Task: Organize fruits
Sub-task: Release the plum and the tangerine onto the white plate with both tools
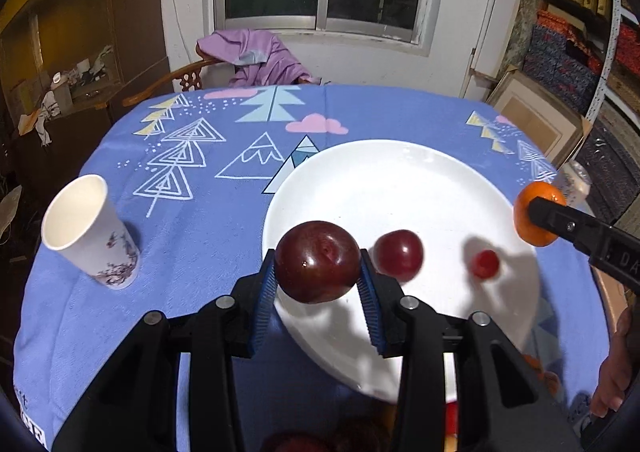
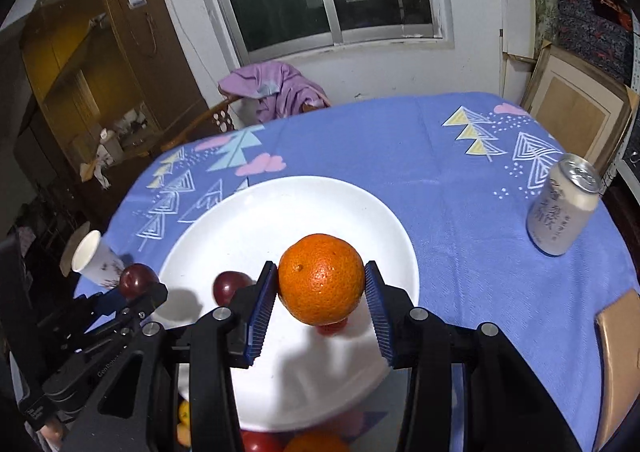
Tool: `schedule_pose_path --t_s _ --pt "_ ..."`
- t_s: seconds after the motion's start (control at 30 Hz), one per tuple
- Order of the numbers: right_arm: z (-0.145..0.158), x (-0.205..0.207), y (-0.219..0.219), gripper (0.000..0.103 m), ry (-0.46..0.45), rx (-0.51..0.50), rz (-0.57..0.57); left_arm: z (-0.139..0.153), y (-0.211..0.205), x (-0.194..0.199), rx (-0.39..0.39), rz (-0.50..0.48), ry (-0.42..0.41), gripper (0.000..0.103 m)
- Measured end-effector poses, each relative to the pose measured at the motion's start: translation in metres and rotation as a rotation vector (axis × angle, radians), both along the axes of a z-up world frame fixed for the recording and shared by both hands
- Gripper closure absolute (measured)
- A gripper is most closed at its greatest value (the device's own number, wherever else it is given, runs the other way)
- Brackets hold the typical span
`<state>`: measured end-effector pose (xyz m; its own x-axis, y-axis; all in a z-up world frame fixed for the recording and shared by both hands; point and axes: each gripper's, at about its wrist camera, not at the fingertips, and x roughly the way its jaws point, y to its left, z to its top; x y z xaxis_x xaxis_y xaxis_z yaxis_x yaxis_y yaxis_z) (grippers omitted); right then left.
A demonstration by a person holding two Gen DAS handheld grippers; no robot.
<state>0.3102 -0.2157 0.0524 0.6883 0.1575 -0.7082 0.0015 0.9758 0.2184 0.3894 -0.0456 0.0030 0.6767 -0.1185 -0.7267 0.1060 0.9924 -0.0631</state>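
My left gripper [image 1: 318,266] is shut on a dark red plum [image 1: 317,261] and holds it above the near left rim of a white plate [image 1: 392,180]. A second plum [image 1: 399,254] and a small red fruit [image 1: 485,263] lie on the plate. My right gripper [image 2: 321,284] is shut on an orange [image 2: 321,278] above the plate [image 2: 288,212]. In the left wrist view the orange [image 1: 536,214] hangs over the plate's right rim. The right wrist view shows the held plum [image 2: 138,279] at the left and the second plum [image 2: 230,286] on the plate.
A paper cup [image 1: 90,232] stands left of the plate on the blue tablecloth [image 1: 224,236]. A drink can [image 2: 562,206] stands at the right. More fruit [image 2: 316,442] lies below the grippers at the near edge. A chair with purple cloth [image 1: 256,58] is behind the table.
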Motion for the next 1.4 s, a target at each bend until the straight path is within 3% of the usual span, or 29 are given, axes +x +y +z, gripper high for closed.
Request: schedule_pose_path --t_s 0.2,0.27,0.37,0.8,0.83,0.97,1.4 --pt "-0.024 0.018 0.009 0.058 0.035 -0.047 0.014 -0.024 -0.005 0.022 0.017 -0.018 0.046 0.065" --pt "-0.029 0.022 0.009 0.058 0.046 -0.051 0.016 -0.023 -0.006 0.024 -0.005 -0.033 0.044 0.064" --pt "-0.031 0.024 0.008 0.058 0.053 -0.059 0.014 -0.021 -0.011 0.023 0.038 -0.037 0.032 0.064" --pt "-0.034 0.024 0.01 0.057 0.054 -0.072 0.011 -0.022 -0.015 0.019 0.078 -0.024 0.037 0.063" --pt "-0.034 0.024 0.01 0.057 0.053 -0.072 0.01 -0.021 -0.017 0.018 0.087 -0.025 0.027 0.061" --pt "-0.034 0.025 0.009 0.057 0.055 -0.07 0.005 -0.015 -0.021 0.011 0.121 -0.016 -0.03 0.037" --pt "-0.017 0.018 0.004 0.056 0.002 -0.057 0.001 -0.012 -0.025 0.005 0.137 -0.026 -0.059 0.037"
